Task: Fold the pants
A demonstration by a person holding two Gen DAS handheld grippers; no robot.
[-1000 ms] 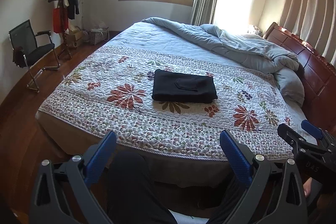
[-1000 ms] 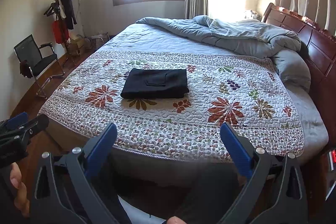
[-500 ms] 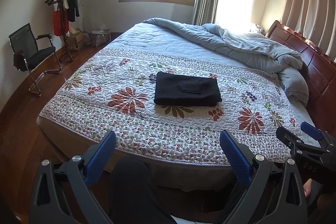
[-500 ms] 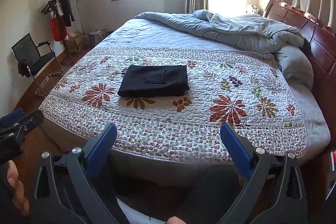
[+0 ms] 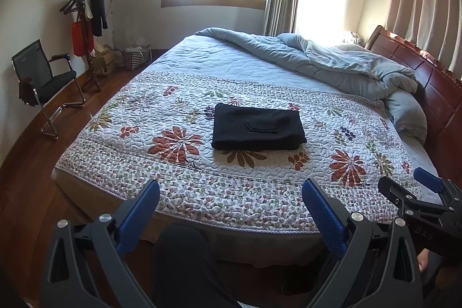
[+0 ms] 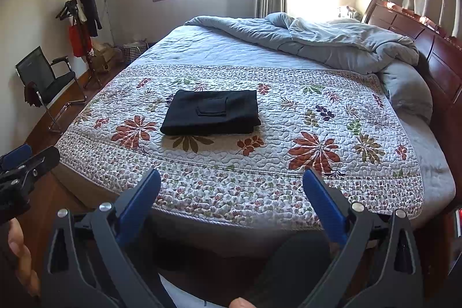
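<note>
Already folded, the black pants look soft and limp on the quilt, best pinched at a thick edge; both grippers' fingers gape wide, empty.

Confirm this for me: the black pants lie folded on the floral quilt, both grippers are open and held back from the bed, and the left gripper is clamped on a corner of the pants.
The last part is wrong. The left gripper grips nothing: the left wrist view shows it open, well short of the black pants. The rest holds: the pants lie folded on the floral quilt, and the right gripper is open too, held back from the bed.
</note>
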